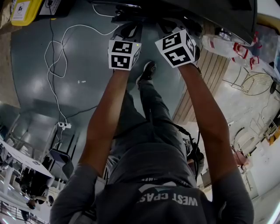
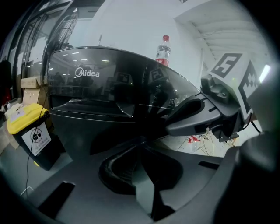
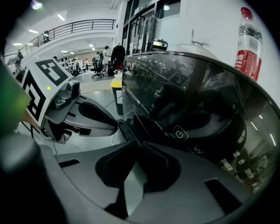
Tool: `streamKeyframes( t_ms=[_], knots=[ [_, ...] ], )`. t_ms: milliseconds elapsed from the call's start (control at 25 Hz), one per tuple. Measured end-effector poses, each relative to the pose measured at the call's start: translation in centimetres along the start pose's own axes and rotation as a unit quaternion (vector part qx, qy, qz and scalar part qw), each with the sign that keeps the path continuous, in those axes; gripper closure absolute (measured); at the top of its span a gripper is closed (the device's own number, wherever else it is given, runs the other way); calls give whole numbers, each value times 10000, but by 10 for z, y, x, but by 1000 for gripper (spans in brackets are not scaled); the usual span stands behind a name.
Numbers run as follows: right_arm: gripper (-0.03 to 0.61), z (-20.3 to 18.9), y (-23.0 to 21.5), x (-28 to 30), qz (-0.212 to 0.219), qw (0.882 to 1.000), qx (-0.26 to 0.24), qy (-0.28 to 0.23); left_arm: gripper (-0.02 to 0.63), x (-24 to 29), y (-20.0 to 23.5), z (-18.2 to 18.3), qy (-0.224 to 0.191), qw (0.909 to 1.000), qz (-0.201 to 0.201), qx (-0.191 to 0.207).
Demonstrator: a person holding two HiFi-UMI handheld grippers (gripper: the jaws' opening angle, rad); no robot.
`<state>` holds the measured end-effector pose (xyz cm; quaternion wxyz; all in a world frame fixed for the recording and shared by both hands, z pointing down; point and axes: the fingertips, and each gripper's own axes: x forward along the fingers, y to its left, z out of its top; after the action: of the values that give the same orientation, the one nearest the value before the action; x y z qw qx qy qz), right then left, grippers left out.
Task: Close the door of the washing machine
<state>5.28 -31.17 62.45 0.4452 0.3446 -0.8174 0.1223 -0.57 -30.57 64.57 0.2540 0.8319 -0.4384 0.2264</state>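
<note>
The washing machine (image 2: pixel 65 131) is dark, with a curved smoked-glass door (image 2: pixel 109 87) on top marked Midea. In the right gripper view the door (image 3: pixel 188 100) fills the right side and shows a power symbol. My left gripper (image 2: pixel 141 141) is shut, with its tips close in front of the door's near edge and nothing between them. My right gripper (image 3: pixel 135 142) has its jaws together at the same edge, empty. Each gripper sees the other beside it: the right gripper (image 2: pixel 175 126) and the left gripper (image 3: pixel 114 127). In the head view the left gripper (image 1: pixel 130 30) and the right gripper (image 1: pixel 173 27) reach under the dark machine top (image 1: pixel 210 13).
A water bottle (image 2: pixel 162 50) with a red label stands on the machine's far side. A yellow-lidded bin (image 2: pixel 30 131) and cardboard boxes (image 2: pixel 30 89) sit left of the machine. A white cable (image 1: pixel 57 57) and a power strip (image 1: pixel 64 125) lie on the grey floor. The person's shoe (image 1: pixel 148 70) is below the grippers.
</note>
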Motion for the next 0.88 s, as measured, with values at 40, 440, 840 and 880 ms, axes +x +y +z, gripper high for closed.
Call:
streamKeyframes(
  t_ms=[40,440,840,880],
  knots=[
    [518,0,0,0,0,10000,-19,9,571,3,-1,1,14,10000,-11,8],
    [520,2,-6,-1,-166,9998,-80,-26,569,13,-1,10,76,9999,68,-51],
    [520,-1,3,-7,-175,9998,-52,38,570,16,2,16,155,9998,66,-57],
    [520,-1,4,-8,-183,9998,-51,35,569,15,2,15,158,9999,56,-44]
  ],
)
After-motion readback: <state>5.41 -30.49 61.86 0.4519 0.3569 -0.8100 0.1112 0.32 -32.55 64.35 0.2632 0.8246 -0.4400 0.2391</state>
